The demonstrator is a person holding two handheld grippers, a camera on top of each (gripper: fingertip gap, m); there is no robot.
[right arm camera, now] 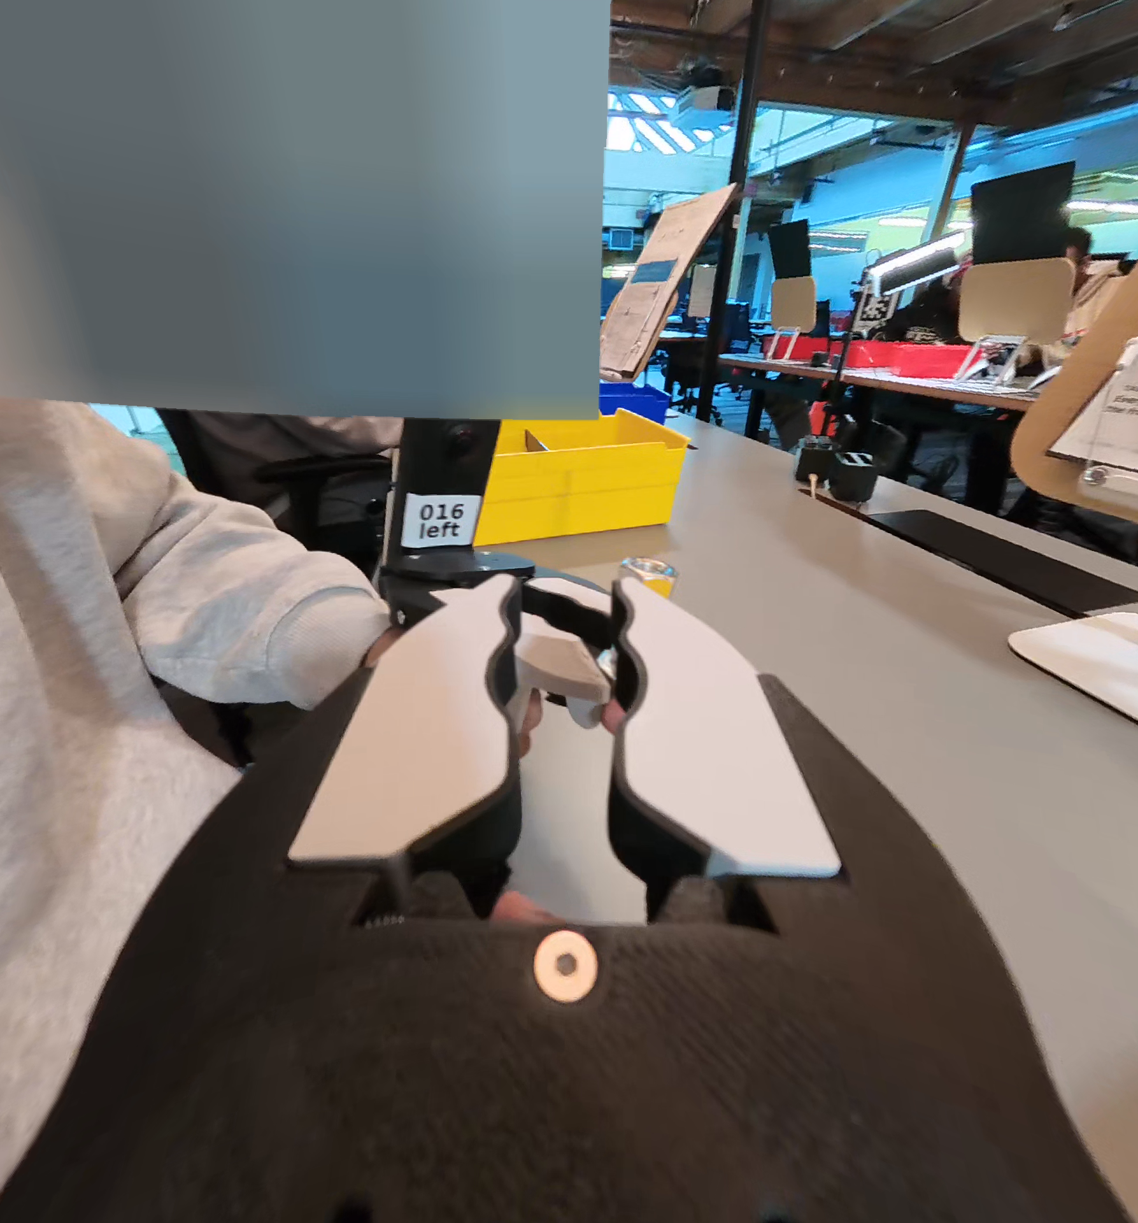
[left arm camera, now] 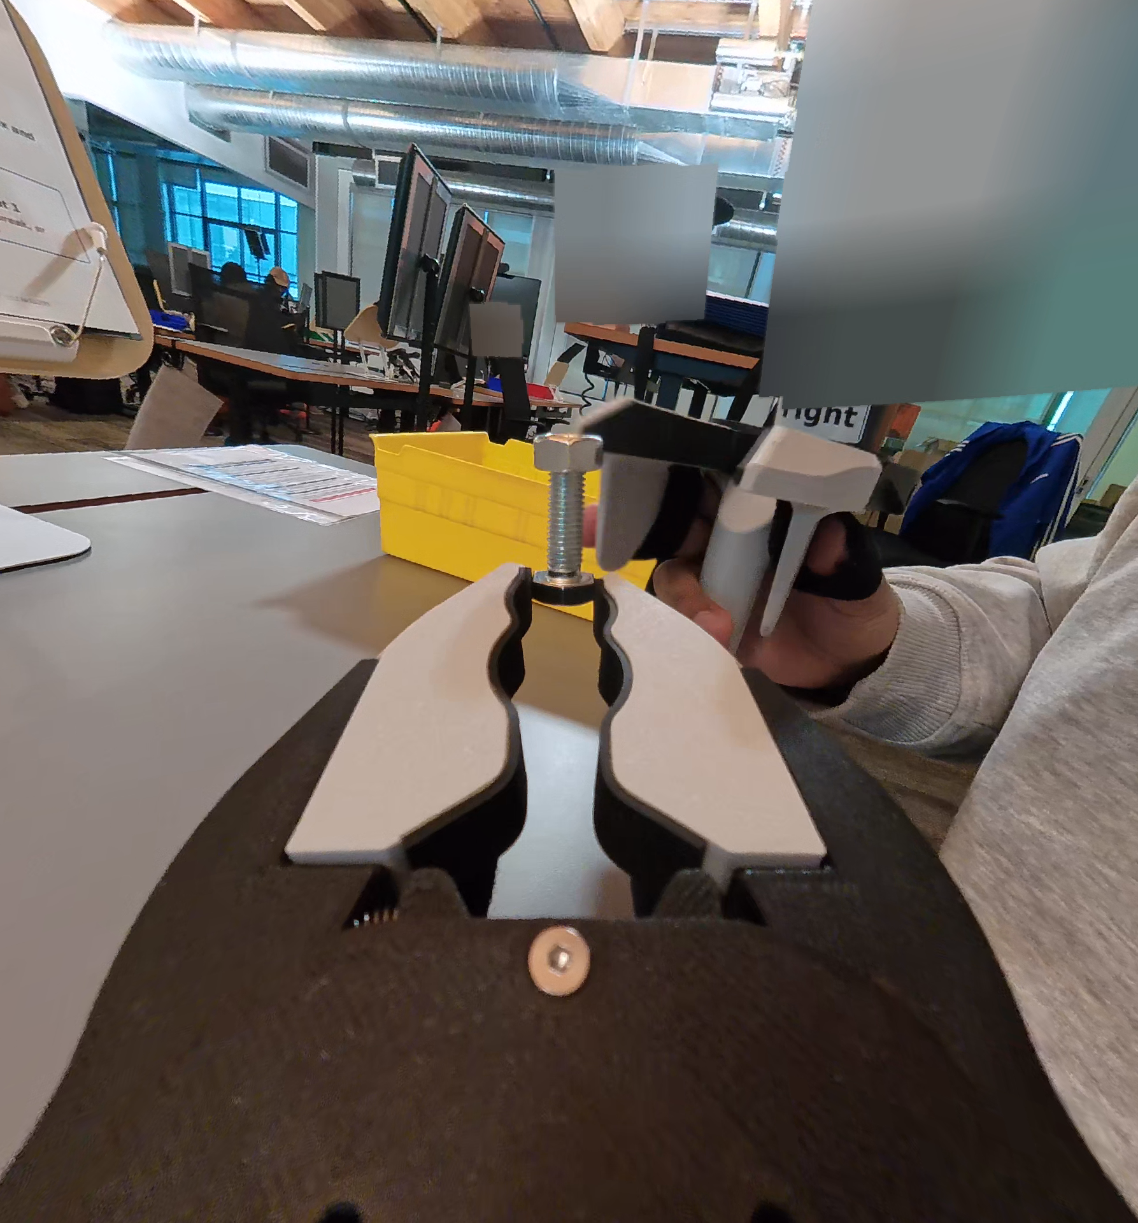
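Yellow bin [left arm camera: 434,503] on the counter [left arm camera: 156,629], contents hidden. Left claw [left arm camera: 561,586] clamped on a black nut [left arm camera: 563,589], bolt [left arm camera: 565,509] upright in it. Right claw [right arm camera: 566,595] apart, level, beside the bolt head.

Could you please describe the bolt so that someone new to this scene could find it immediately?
In front of the yellow bin on the grey table, the left gripper pinches a black nut. The silver bolt stands upright in it, the only threaded, hex-headed thing.
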